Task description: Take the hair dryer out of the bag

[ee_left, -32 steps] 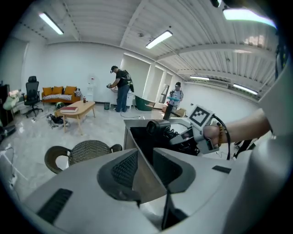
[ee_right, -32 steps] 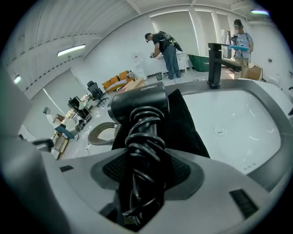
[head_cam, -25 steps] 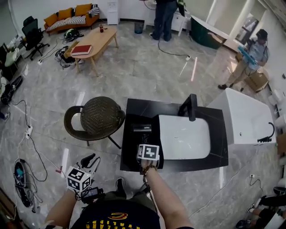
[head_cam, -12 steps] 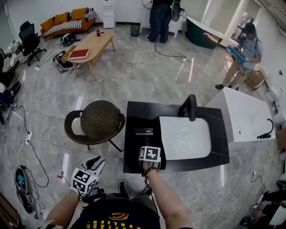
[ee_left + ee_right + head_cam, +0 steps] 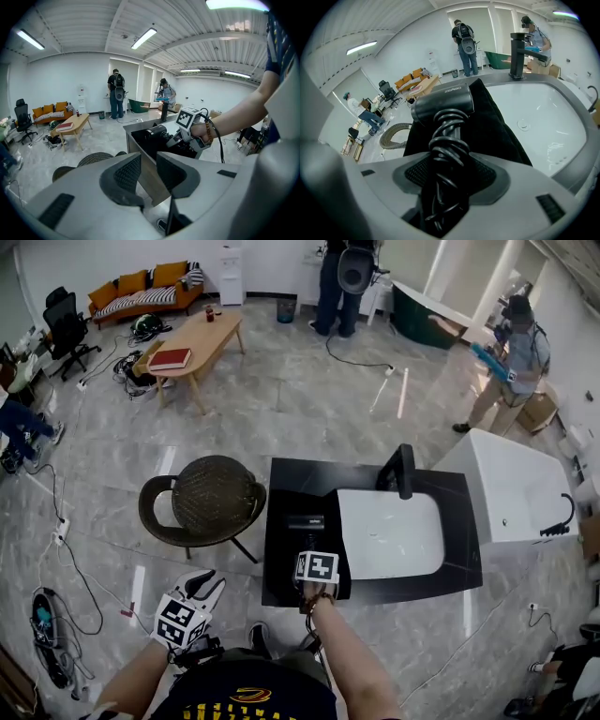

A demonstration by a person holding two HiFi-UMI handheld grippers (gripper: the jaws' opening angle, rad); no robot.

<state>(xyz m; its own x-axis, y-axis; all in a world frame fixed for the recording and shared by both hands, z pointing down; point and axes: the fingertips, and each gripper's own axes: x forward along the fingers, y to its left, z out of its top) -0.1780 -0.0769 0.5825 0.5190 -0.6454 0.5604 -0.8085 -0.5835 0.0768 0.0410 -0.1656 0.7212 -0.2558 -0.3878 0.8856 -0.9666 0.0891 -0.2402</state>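
The black hair dryer [image 5: 443, 105] has its cord coiled round the handle and lies on a black bag [image 5: 497, 126] on the counter's left part. My right gripper [image 5: 450, 173] is shut on that cord-wrapped handle, a pad on each side. From the head view the dryer [image 5: 305, 521] shows just beyond the right gripper [image 5: 311, 542]. Down at the left, away from the counter and beside the person's body, my left gripper [image 5: 204, 583] is open and holds nothing. Between the open jaws of the left gripper [image 5: 147, 176], the counter corner and the dryer [image 5: 157, 132] are visible.
The black counter [image 5: 459, 549] holds a white sink [image 5: 389, 531] and a black faucet [image 5: 403, 470]. A wicker chair [image 5: 211, 488] stands against its left side and a white bathtub [image 5: 520, 488] to its right. Cables lie on the floor at left; people stand far back.
The left gripper has rolled slightly and edged right. The right gripper stays on the dryer handle. People in the background have shifted.
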